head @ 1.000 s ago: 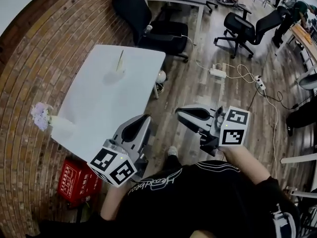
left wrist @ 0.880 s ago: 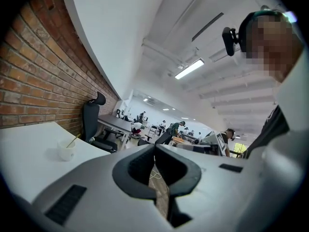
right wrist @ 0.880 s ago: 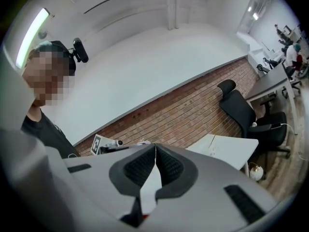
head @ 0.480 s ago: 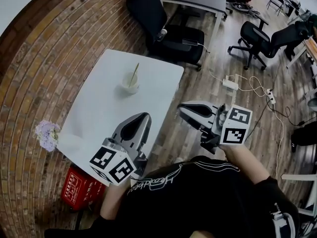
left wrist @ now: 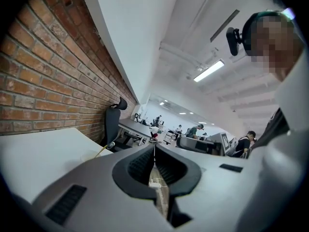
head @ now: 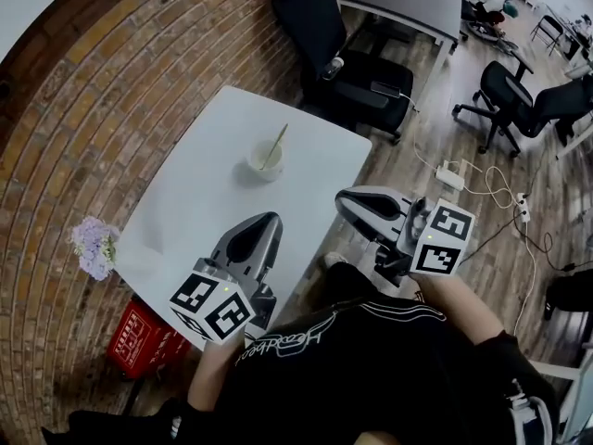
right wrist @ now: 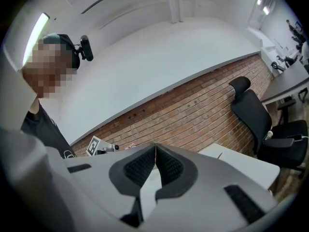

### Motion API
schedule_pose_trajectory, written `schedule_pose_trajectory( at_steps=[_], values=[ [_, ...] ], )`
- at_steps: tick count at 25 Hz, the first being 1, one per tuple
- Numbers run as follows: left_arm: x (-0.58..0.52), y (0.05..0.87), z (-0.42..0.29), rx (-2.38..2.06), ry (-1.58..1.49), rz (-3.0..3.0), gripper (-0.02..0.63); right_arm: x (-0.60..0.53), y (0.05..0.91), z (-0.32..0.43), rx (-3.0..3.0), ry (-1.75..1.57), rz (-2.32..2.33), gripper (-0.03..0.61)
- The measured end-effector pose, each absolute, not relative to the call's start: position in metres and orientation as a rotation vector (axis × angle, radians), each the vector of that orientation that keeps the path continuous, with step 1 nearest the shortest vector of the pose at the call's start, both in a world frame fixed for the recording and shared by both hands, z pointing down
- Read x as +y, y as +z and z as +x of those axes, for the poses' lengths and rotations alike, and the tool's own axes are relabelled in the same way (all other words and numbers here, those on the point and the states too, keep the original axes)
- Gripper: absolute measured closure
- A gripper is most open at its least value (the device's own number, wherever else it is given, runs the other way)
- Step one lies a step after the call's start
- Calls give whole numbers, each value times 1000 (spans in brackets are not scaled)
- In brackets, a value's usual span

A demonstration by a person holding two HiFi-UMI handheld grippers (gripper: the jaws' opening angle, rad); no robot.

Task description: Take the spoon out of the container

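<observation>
A small white container (head: pixel 264 164) stands on the far part of the white table (head: pixel 195 211), and a pale wooden spoon (head: pixel 275 146) leans in it with its handle up. My left gripper (head: pixel 271 220) hovers over the table's near right part, well short of the container, jaws shut and empty. My right gripper (head: pixel 344 199) hangs off the table's right edge above the floor, also shut on nothing. In the left gripper view the left gripper (left wrist: pixel 154 149) points past the spoon's handle (left wrist: pixel 100 151). In the right gripper view the right gripper (right wrist: pixel 155 147) faces the brick wall.
A bunch of purple flowers (head: pixel 94 247) stands at the table's left corner, with a red box (head: pixel 137 339) on the floor below. A black office chair (head: pixel 345 56) is behind the table. A power strip (head: pixel 452 174) and cables lie on the wooden floor.
The table and the container with the spoon have come nearer and further right in the head view. Both grippers stay shut and hold about the same place.
</observation>
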State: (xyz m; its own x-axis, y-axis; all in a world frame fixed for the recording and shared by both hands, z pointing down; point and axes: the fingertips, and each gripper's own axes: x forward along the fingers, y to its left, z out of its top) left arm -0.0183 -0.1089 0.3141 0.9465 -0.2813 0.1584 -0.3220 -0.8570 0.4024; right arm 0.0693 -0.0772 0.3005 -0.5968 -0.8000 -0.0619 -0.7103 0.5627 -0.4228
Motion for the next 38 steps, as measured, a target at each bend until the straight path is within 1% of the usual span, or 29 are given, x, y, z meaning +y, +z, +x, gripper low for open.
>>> schedule_pose_trajectory(
  at_steps=[9, 15, 25, 26, 27, 28, 29, 35, 38],
  values=[
    [-187, 329, -16, -643, 107, 2582, 606, -169, 322, 84, 2621, -656, -1118, 581],
    [-234, 354, -8, -773, 127, 2515, 606, -231, 345, 96, 2711, -722, -1036, 580],
    [-278, 392, -5, -899, 181, 2415, 606, -311, 393, 117, 2780, -785, -1003, 577],
    [-281, 397, -8, -921, 192, 2406, 606, -317, 399, 119, 2783, -797, -1010, 570],
    [-284, 401, -10, -943, 200, 2395, 606, -324, 406, 121, 2785, -810, -1016, 534],
    [-286, 405, -12, -961, 202, 2383, 606, -330, 412, 123, 2785, -825, -1019, 512],
    [-288, 408, -13, -975, 200, 2371, 606, -336, 419, 125, 2785, -843, -1021, 504],
    [-290, 426, -23, -1044, 193, 2312, 606, -364, 467, 131, 2796, -971, -1071, 482],
    [-291, 431, -25, -1072, 195, 2295, 606, -374, 485, 133, 2792, -1019, -1108, 482]
  ],
)
